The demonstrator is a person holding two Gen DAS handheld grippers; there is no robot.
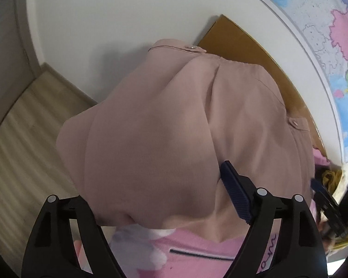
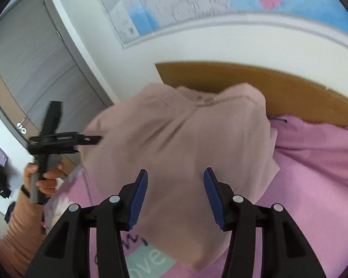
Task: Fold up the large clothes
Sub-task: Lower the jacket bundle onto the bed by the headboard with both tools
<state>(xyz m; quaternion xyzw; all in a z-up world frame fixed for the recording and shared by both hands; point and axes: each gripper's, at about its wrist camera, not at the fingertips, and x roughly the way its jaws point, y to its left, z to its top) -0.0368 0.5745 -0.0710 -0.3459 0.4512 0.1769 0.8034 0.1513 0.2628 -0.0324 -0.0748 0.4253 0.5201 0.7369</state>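
Left wrist view: a dusty-pink woven garment with small snap buttons (image 1: 164,120) fills the centre of the frame, bunched into a rounded heap.
Under the heap: a brighter pink knit garment with dark lettering (image 1: 197,252) shows along the lower edge of the frame.
Left gripper (image 1: 150,199): only one ribbed blue pad (image 1: 235,192) shows, right of centre, lying against the dusty-pink cloth; the other fingertip is hidden behind the heap. The black fingers stand wide apart and pinch nothing that can be seen.
Backdrop: a brown board (image 1: 255,53) leans on a white wall at upper right, with a coloured wall map (image 1: 331,41) beside it; pale wood floor (image 1: 23,127) sits at the left.
Right wrist view: the right gripper (image 2: 175,199) hovers at lower centre, its two blue pads spread with the dusty-pink heap beyond the gap, neither pad visibly pressing cloth.
Person: a hand (image 2: 46,176) in a peach ribbed sleeve (image 2: 18,227) grips the other tool's handle at the left edge.
Sharpness: this view is blurred.
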